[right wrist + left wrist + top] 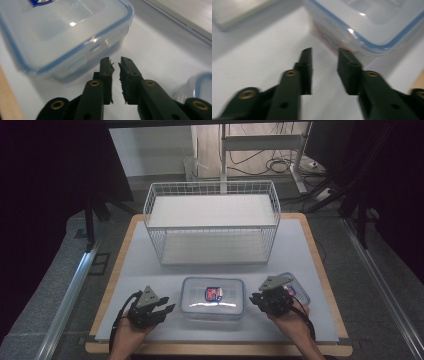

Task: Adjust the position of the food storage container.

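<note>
High view shows a clear plastic box (213,298) on the table (310,250) between both grippers. Left gripper (324,53) is open wide; right gripper (115,62) is nearly closed, holding nothing. Box looks light, stiff and slippery; grab its side edges.

Two clear plastic lidded containers sat near the table's front edge: a large one (213,296) with a blue seal and a label at the middle, and a smaller one (295,286) toward the front right corner. One white wire two-tier rack (212,222) stood at the back. Two grippers were present, left (161,311) and right (256,298).
</note>
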Demonstrator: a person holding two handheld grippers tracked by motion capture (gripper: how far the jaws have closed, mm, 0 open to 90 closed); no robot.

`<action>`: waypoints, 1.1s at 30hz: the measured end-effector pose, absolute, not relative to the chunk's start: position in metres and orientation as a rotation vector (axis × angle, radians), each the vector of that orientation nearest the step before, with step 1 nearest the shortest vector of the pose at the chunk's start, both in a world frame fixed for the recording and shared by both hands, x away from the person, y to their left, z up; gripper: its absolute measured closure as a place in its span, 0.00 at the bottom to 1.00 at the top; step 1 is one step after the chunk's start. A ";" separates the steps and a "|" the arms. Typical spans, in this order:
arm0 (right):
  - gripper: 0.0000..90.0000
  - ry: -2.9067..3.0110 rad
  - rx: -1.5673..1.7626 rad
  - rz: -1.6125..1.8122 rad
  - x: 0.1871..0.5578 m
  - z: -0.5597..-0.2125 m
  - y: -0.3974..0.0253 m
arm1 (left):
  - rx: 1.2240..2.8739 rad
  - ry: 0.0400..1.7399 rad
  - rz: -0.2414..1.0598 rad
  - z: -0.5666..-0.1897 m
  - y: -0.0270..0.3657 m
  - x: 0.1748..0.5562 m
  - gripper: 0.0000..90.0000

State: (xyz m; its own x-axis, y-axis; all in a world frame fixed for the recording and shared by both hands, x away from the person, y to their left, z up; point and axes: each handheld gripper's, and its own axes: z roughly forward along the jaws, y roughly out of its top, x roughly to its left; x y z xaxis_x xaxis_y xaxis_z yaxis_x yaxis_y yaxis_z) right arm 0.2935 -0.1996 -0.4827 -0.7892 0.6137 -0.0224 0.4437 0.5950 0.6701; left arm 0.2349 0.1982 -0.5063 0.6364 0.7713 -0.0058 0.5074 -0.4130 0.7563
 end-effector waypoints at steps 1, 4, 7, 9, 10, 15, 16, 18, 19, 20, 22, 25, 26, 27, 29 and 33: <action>0.82 2.574 0.871 0.986 0.292 -0.483 -0.201 | 2.094 0.992 0.459 -0.507 0.200 0.234 0.61; 0.70 2.565 0.870 1.022 0.282 -0.481 -0.207 | 2.085 0.977 0.496 -0.507 0.204 0.232 0.44; 0.64 2.554 0.875 1.042 0.277 -0.481 -0.210 | 2.082 0.960 0.502 -0.507 0.205 0.230 0.36; 0.53 2.528 0.883 1.072 0.271 -0.480 -0.216 | 2.072 0.955 0.489 -0.508 0.205 0.228 0.29; 0.53 2.528 0.883 1.072 0.271 -0.480 -0.216 | 2.072 0.955 0.489 -0.508 0.205 0.228 0.28; 0.37 2.484 0.852 1.110 0.262 -0.480 -0.221 | 2.048 0.994 0.461 -0.508 0.214 0.220 0.22; 0.33 2.475 0.843 1.113 0.260 -0.480 -0.222 | 2.038 1.002 0.453 -0.508 0.216 0.218 0.19; 0.27 2.458 0.840 1.126 0.257 -0.480 -0.222 | 2.020 1.014 0.432 -0.509 0.220 0.216 0.15; 0.25 2.450 0.843 1.138 0.256 -0.480 -0.222 | 2.013 1.020 0.421 -0.510 0.222 0.215 0.13; 0.23 2.442 0.848 1.147 0.255 -0.481 -0.223 | 2.017 1.022 0.414 -0.511 0.223 0.215 0.11; 0.20 2.436 0.858 1.156 0.255 -0.482 -0.223 | 2.021 1.029 0.421 -0.513 0.225 0.213 0.08; 0.18 2.433 0.873 1.157 0.256 -0.482 -0.222 | 2.008 1.029 0.446 -0.514 0.228 0.214 0.04; 0.18 2.434 0.873 1.163 0.256 -0.483 -0.221 | 1.994 1.030 0.451 -0.514 0.229 0.214 0.03; 0.17 2.437 0.873 1.157 0.256 -0.483 -0.221 | 1.978 1.027 0.455 -0.514 0.231 0.214 0.03; 0.16 2.441 0.874 1.147 0.255 -0.484 -0.220 | 1.973 1.020 0.454 -0.515 0.231 0.215 0.02; 0.13 2.448 0.890 1.136 0.257 -0.485 -0.219 | 1.994 1.031 0.446 -0.520 0.227 0.219 0.00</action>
State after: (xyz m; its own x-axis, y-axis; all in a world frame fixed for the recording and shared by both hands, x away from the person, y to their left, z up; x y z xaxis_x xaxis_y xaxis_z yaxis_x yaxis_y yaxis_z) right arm 0.2570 -0.2195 -0.4849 -0.7637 0.6455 -0.0094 0.4095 0.4957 0.7659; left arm 0.2186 0.2269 -0.5205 0.6008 0.7973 -0.0578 0.5035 -0.3213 0.8020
